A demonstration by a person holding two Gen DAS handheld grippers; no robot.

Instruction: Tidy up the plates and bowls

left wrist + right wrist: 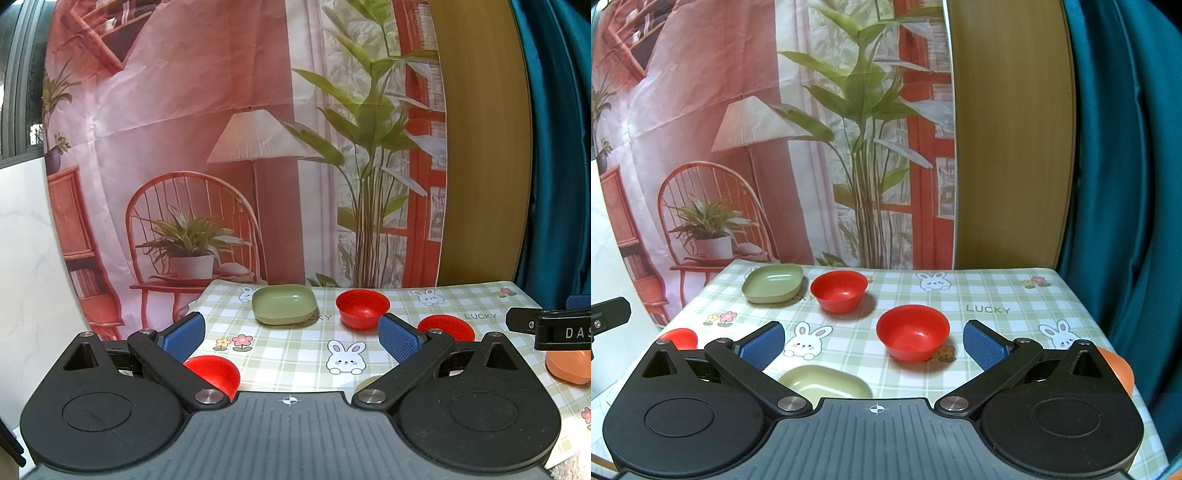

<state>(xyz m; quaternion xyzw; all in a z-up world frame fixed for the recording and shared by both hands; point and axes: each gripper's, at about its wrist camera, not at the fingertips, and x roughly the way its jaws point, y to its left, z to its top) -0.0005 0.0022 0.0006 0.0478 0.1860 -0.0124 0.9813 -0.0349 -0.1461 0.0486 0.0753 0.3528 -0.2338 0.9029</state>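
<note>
Right wrist view: the right gripper (873, 341) hovers with jaws spread fully wide and empty, framing the red round plastic bowl (912, 332) on the checked tabletop (1015, 295), probably lined up for a grasp. The left gripper (291, 332) hangs equally wide and empty, with a green squarish plastic plate (284, 304) beyond its jaws.

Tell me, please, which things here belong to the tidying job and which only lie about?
For the job:
- green plates
- red bowls
- orange dish

Just there:
- tablecloth
- backdrop
- curtain

Three red bowls (912, 333), three plates (774, 283)
</note>
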